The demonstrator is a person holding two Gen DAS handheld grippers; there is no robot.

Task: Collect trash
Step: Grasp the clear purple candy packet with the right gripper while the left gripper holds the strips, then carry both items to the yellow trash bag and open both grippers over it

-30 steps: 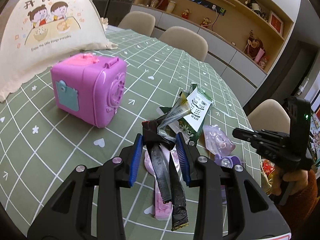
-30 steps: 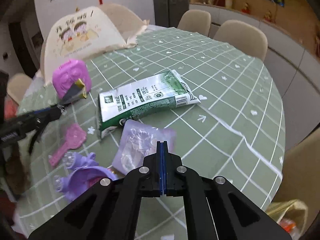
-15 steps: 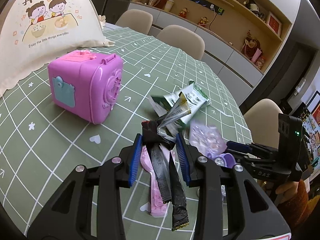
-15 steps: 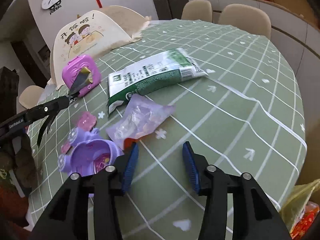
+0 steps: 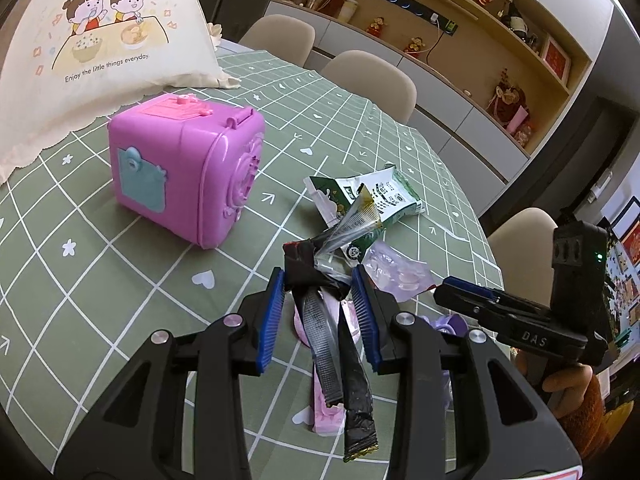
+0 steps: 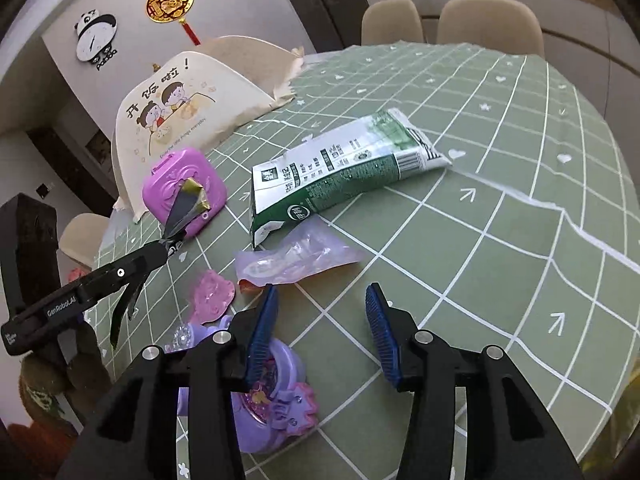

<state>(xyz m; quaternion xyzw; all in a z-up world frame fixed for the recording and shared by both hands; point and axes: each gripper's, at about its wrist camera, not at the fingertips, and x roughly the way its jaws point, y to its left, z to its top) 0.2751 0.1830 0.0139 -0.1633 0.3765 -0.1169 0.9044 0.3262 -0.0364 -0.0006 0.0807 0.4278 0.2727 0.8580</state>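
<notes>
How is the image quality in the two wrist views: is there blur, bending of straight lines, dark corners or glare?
Left wrist view: sharp, no motion blur; the text on the cream cloth cover is readable; the tablecloth grid lines bow strongly, and the corners are black. Right wrist view: also sharp, the milk carton print is crisp; same fisheye bending and dark corners; the lighting is soft, with only faint sheen on the clear plastic wrapper.

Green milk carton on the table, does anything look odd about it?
Yes. The green milk carton lies flattened on its side on the tablecloth, its near end torn open and crumpled, with a clear plastic wrapper beside that end.
</notes>
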